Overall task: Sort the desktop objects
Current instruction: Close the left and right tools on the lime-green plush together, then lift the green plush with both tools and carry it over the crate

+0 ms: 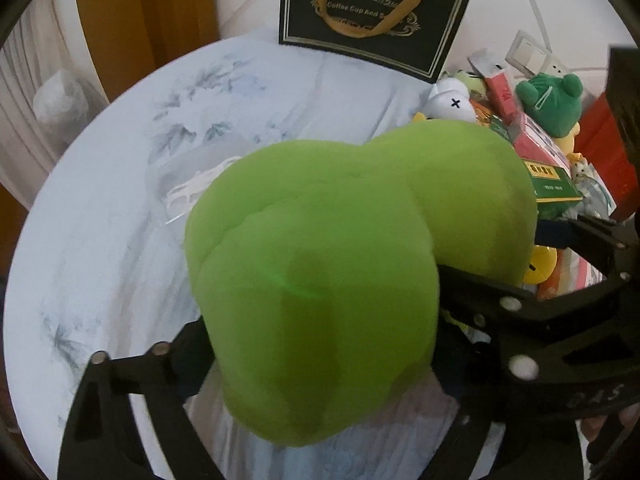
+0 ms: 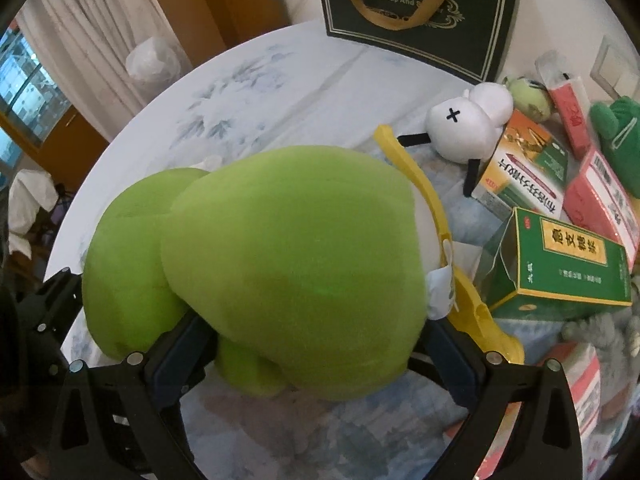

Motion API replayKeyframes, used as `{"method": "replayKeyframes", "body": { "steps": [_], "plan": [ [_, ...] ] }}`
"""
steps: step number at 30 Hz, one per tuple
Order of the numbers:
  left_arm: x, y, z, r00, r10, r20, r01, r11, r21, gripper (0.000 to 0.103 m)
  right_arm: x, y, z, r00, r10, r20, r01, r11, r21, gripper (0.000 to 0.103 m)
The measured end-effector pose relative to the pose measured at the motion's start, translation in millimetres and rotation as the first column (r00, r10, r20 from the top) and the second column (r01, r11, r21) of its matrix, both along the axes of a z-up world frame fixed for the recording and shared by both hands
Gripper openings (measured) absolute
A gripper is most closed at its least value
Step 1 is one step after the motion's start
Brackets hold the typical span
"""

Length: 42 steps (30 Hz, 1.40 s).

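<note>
A big lime-green plush toy (image 1: 320,280) fills the middle of both views (image 2: 288,264). My left gripper (image 1: 320,344) is shut on its lower lobe, with the fingers pressed into both sides. My right gripper (image 2: 316,348) is shut on the other lobe of the same toy, and a yellow strap (image 2: 424,192) with a white tag runs along that side. The other gripper's black frame (image 1: 560,280) shows at the right of the left wrist view. The toy is held just above the pale floral tablecloth (image 1: 120,200).
A dark "Coffee Cup" gift bag (image 2: 416,12) stands at the table's far edge. At the right lies a pile: a white plush with an x eye (image 2: 464,124), a green box (image 2: 568,256), pink boxes (image 2: 600,200), a green frog plush (image 1: 552,100). A white plastic item (image 1: 188,192) lies left of the toy.
</note>
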<state>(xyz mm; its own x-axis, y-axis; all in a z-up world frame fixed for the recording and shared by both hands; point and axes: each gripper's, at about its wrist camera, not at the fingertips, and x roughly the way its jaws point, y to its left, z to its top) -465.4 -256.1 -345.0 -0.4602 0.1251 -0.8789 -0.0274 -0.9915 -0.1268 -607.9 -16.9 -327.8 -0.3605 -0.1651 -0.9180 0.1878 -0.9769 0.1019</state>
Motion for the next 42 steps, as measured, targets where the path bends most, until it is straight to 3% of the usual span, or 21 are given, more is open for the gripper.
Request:
{"method": "replayKeyframes", "body": {
  "steps": [5, 13, 21, 30, 35, 38, 42],
  "plan": [
    [9, 2, 13, 1.0, -0.004, -0.03, 0.003, 0.999, -0.036, 0.076, 10, -5, 10, 1.0, 0.007, -0.029, -0.006, 1.0, 0.022, 0.085],
    [36, 9, 50, 0.995, -0.017, -0.096, 0.013, 0.999, -0.045, 0.075, 41, -2, 43, 0.996, 0.0, -0.087, 0.0, 1.0, 0.006, 0.083],
    [79, 39, 120, 0.974, -0.07, -0.214, 0.057, 0.996, -0.066, 0.075, 96, 18, 112, 0.979, -0.041, -0.198, 0.043, 0.999, 0.002, 0.083],
    [150, 100, 194, 0.928, -0.117, -0.355, 0.1, 0.993, -0.066, 0.075, 189, 63, 194, 0.937, -0.087, -0.338, 0.102, 0.994, 0.026, 0.083],
    [186, 133, 232, 0.892, -0.18, -0.415, 0.169, 0.984, -0.063, 0.075, 247, 88, 235, 0.905, -0.146, -0.4, 0.177, 0.983, 0.043, 0.083],
    [206, 152, 259, 0.849, -0.254, -0.464, 0.249, 0.966, -0.073, 0.075, 280, 102, 261, 0.874, -0.196, -0.445, 0.244, 0.968, 0.054, 0.083],
    [231, 180, 296, 0.774, -0.357, -0.522, 0.364, 0.927, -0.094, 0.075, 329, 121, 298, 0.809, -0.298, -0.507, 0.369, 0.928, 0.044, 0.083]
  ]
}}
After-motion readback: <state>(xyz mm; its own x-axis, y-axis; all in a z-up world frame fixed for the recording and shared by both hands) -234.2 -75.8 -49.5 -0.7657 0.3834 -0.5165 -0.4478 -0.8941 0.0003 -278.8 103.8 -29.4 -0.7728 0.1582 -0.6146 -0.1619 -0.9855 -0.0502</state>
